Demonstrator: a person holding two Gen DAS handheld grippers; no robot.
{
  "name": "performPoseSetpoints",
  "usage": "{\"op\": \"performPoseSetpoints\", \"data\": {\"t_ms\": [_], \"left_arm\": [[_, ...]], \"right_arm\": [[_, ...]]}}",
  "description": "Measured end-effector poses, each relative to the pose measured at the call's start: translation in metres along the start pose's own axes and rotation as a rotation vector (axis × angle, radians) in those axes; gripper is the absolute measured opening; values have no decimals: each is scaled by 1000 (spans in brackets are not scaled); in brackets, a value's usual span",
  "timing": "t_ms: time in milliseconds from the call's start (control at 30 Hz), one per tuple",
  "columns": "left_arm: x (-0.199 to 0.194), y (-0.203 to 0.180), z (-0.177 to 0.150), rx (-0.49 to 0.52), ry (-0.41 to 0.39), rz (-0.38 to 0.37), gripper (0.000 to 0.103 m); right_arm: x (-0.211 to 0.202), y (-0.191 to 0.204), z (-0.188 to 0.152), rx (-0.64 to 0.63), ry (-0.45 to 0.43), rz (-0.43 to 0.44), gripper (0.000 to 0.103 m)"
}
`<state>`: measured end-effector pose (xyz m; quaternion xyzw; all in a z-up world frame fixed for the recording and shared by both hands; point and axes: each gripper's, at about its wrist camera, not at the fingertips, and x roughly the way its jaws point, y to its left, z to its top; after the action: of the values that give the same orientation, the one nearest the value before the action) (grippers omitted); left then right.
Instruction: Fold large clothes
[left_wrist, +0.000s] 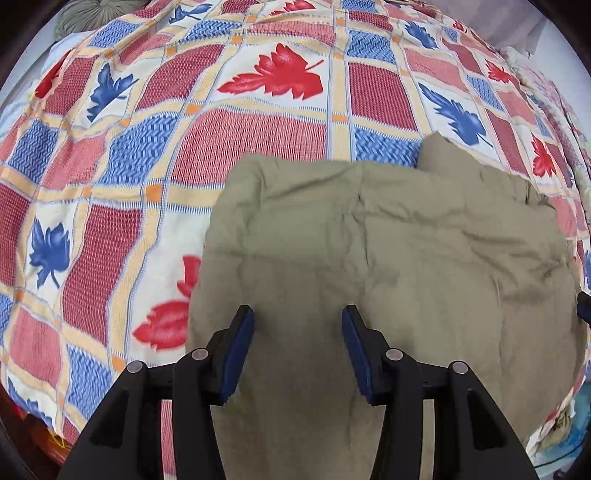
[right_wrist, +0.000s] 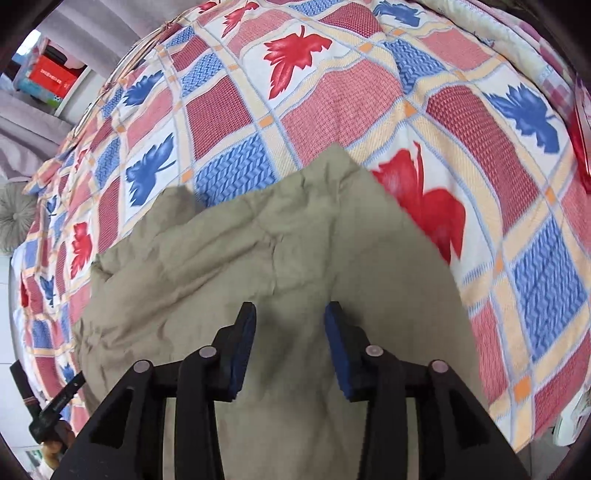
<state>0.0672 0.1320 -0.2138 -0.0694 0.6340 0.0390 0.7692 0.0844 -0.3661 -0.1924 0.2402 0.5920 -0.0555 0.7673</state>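
An olive-khaki garment (left_wrist: 369, 258) lies folded and wrinkled on a bed covered by a leaf-patterned quilt (left_wrist: 184, 129). My left gripper (left_wrist: 297, 317) is open and empty, hovering over the garment's near left part. In the right wrist view the same garment (right_wrist: 258, 266) fills the lower middle, one corner pointing away. My right gripper (right_wrist: 290, 314) is open and empty above the garment's near part. A bit of the right gripper (left_wrist: 584, 306) shows at the right edge of the left wrist view, and the left gripper's edge (right_wrist: 55, 402) shows at lower left of the right view.
The quilt (right_wrist: 480, 147) has red, blue and cream squares. A grey round cushion (left_wrist: 92, 14) lies at the bed's far left corner. Shelves with a red box (right_wrist: 51, 77) stand beyond the bed. The bed's near edge drops off at lower left (left_wrist: 37, 424).
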Motion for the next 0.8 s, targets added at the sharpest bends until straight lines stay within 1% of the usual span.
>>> {"op": "performPoseSetpoints", "data": {"t_ms": [133,167,200,233,267,300,433,567,633,667,700,800], "left_arm": [[-7,-1,-18,-5,25,-20,51],[-9,-1,-23,-5,32,-17,58],[-11,-1,-27,-7,35,-12,69],[-13,0,-31,-12,30,-6,92],[-17,1,-34,-19,15,-4,96],[-21,2,-37,-22,6,-7,96],[-24,5,-46,-20,32,-3,96],[-24,2,-52,24,47,46,96],[-26,2,-53,41,48,42,96],[-27,2,-54,46,50,38,96],[-27,3,-54,48,51,34,96],[-28,6,-54,59,47,38,96]], "right_arm": [[-8,5,-25,15,25,13,43],[-10,7,-31,15,32,16,43],[-11,8,-35,13,38,18,43],[-12,11,-42,8,43,16,44],[-13,12,-46,6,47,15,44],[-15,15,-51,1,52,15,45],[-19,22,-66,-6,65,18,46],[-19,29,-76,-1,80,21,48],[-18,33,-81,-3,88,28,53],[-17,35,-83,-6,92,32,58],[-17,38,-85,-11,95,36,60],[-15,48,-91,-28,105,42,61]]}}
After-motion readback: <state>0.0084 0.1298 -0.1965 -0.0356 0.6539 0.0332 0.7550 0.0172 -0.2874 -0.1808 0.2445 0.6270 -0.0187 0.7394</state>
